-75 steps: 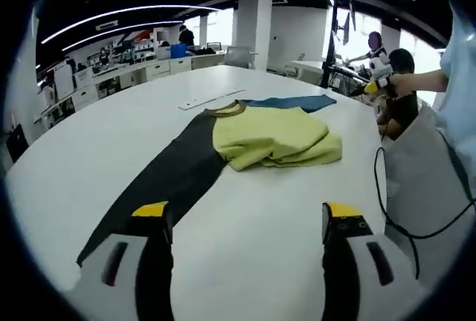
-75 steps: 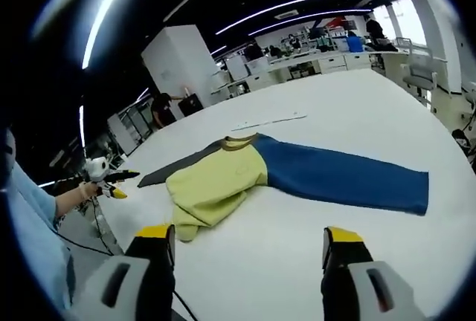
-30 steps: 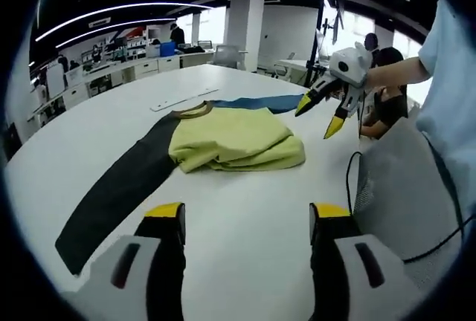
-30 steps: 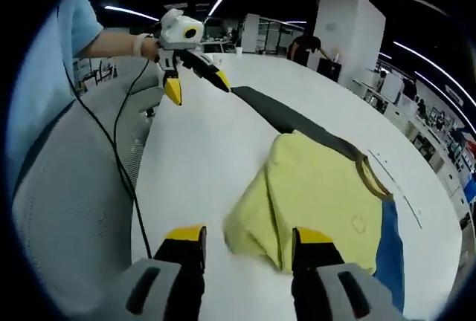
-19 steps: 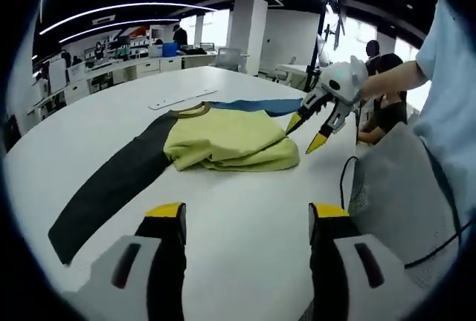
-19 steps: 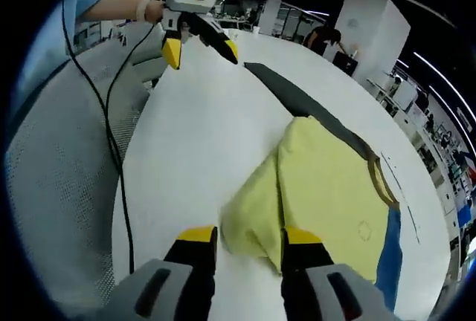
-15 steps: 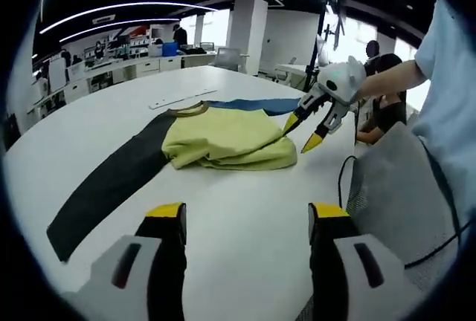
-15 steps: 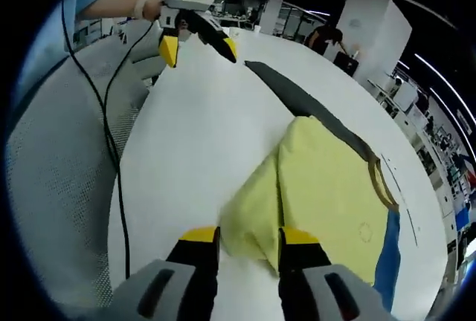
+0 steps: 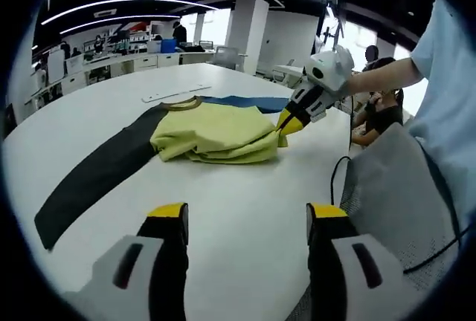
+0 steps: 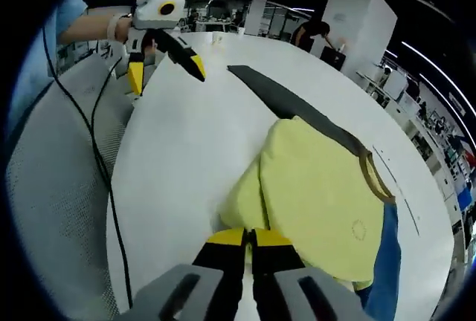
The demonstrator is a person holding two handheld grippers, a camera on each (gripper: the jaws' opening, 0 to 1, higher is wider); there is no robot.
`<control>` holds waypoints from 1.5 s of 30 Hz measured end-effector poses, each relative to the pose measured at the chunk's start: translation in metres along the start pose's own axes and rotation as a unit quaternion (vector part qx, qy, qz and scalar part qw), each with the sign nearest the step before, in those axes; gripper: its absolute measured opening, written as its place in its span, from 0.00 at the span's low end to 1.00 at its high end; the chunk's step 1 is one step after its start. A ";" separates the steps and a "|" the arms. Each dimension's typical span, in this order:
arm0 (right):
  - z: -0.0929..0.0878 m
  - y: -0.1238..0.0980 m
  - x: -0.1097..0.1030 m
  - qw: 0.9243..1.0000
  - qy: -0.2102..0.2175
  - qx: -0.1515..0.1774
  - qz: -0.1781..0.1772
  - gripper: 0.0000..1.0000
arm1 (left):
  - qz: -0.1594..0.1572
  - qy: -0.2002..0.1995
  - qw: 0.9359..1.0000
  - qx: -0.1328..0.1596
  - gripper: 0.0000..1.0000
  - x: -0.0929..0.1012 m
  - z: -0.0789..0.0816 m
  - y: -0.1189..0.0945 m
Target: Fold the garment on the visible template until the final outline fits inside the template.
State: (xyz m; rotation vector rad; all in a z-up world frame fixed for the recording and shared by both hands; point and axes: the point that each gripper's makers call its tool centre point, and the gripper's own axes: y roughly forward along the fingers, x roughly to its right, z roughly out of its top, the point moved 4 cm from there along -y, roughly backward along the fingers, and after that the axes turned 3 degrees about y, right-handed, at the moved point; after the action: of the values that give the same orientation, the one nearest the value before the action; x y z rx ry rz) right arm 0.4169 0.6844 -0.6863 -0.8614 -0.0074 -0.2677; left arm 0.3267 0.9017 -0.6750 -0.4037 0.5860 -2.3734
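Right gripper (image 10: 249,238) has closed, pinching folded yellow-green knit garment (image 10: 320,195) hem | left gripper (image 9: 245,213) spread | risk: thin pinch slips, fold unravels on white desk (image 9: 245,187).

White right gripper (image 9: 286,124) and left gripper (image 10: 165,62), yellow-tipped black jaws, trailing black cable (image 10: 97,165); light-blue short sleeve (image 9: 435,39).

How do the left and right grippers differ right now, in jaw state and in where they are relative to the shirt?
The left gripper has its jaws spread wide and holds nothing; the right gripper has its jaws closed on the yellow shirt at its near edge. The left gripper hangs over bare white table, well short of the shirt, while the right gripper is in contact with the cloth. Both have yellow-tipped black jaws on light grey bodies.
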 end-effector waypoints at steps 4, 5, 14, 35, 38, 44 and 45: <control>0.021 -0.013 0.019 1.000 0.021 0.018 -0.005 0.00 | -0.003 -0.001 1.000 0.002 0.60 0.001 0.001 0.003; 0.026 -0.016 0.024 0.999 0.024 0.021 -0.007 0.00 | -0.004 -0.001 1.000 0.003 0.60 0.001 0.001 0.004; 0.081 -0.034 0.080 0.993 0.091 0.065 -0.025 0.00 | -0.007 -0.008 1.000 0.007 0.57 0.003 0.001 0.007; 0.085 0.016 0.181 0.978 0.171 0.038 -0.111 0.00 | 0.001 -0.036 0.999 0.007 0.52 0.000 -0.004 0.010; 0.079 0.024 0.196 0.973 0.189 0.035 -0.127 0.00 | 0.001 -0.040 0.999 0.006 0.51 0.001 -0.005 0.011; 0.063 0.040 0.216 0.969 0.196 0.007 -0.151 0.00 | 0.006 -0.050 0.999 0.010 0.51 -0.005 -0.006 0.016; 0.061 0.043 0.219 0.969 0.196 0.003 -0.151 0.00 | 0.007 -0.051 0.999 0.011 0.51 -0.005 -0.006 0.017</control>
State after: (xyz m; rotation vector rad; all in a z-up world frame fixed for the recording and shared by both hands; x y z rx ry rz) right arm 0.6447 0.7066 -0.6537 -0.7873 0.2310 -0.7206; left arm 0.3371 0.8954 -0.6894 -0.5066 0.5142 -2.3278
